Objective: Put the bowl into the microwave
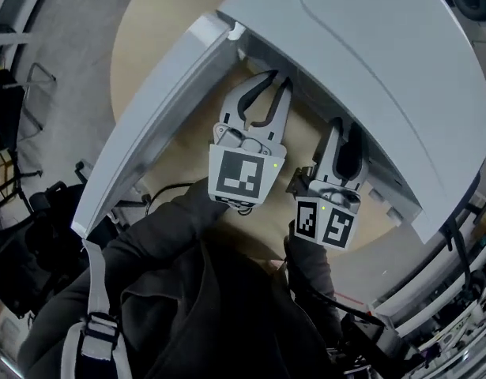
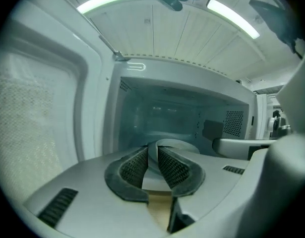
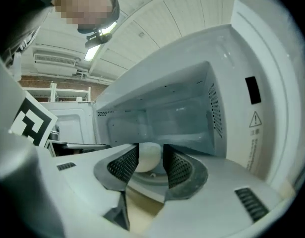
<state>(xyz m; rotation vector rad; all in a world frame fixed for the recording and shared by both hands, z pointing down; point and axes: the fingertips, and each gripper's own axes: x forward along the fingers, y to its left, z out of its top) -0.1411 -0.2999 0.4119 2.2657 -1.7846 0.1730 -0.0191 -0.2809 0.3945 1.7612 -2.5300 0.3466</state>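
Microwave is wide open on the round counter, its door swung out to the left. And the bowl is in! It sits on the floor of the cavity, pale and rounded, clear of both tools. The right tongs are spread wide just outside the opening, pads touching nothing. In the right gripper view the bowl shows straight ahead through their gap, deeper in. The left tongs are level beside them, also at the mouth of the cavity. Their jaws are apart with a narrower gap, pinching nothing, and the bowl sits beyond them, slightly to the right.
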